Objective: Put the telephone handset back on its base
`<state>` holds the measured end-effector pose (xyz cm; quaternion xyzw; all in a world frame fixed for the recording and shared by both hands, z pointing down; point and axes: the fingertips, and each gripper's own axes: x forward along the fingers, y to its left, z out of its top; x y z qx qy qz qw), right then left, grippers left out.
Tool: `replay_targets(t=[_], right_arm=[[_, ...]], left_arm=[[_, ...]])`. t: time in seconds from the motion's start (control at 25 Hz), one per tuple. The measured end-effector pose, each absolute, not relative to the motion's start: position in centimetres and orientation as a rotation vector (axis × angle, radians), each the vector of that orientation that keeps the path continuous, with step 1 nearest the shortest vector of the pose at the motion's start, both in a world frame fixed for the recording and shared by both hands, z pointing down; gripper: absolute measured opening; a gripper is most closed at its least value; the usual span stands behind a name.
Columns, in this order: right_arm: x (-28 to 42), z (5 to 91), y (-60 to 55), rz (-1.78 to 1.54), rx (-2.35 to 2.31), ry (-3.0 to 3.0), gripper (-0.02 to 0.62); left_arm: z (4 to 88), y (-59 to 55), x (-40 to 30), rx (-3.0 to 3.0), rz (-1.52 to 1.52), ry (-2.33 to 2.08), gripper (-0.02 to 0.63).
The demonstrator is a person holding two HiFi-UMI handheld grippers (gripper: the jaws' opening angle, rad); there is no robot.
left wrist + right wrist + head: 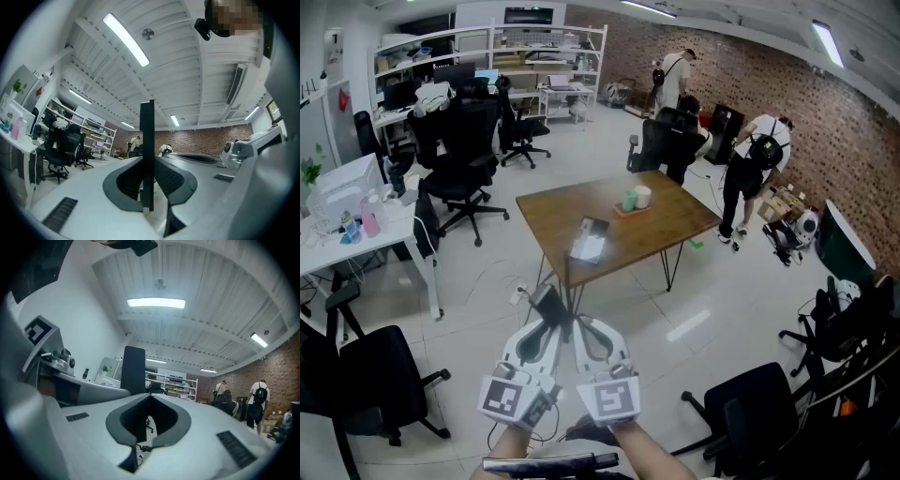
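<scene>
On the wooden surface: a pale telephone lies near the front edge under a glare; it is too small to tell whether its handset sits on the base
Behind it on the surface: two cups stand close together on a small tray, apart from the telephone
Left tongs: low in the head view, well short of the surface, clamped on a flat black slab that stands edge-on between the pads; whether that slab is the handset cannot be told
Right tongs: just beside the left pair, tips drawn together with nothing between them
Aim: both tongs point toward the surface, tilted up enough that their own views take in the ceiling
Below the tongs: white floor
Around the surface: black office chairs, white shelving at the far wall, people by the brick wall
</scene>
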<state>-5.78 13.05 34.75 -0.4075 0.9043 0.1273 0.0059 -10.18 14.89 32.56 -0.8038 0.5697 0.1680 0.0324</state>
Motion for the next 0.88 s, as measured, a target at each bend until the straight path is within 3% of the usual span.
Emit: replay_targets(t=[0.88], right_arm=[[-7.2, 35.0, 9.5, 0.395, -1.283, 2.839, 0.005]], left_arm=[[33.3, 11.6, -11.7, -2.510, 0.509, 1.769, 0.066]])
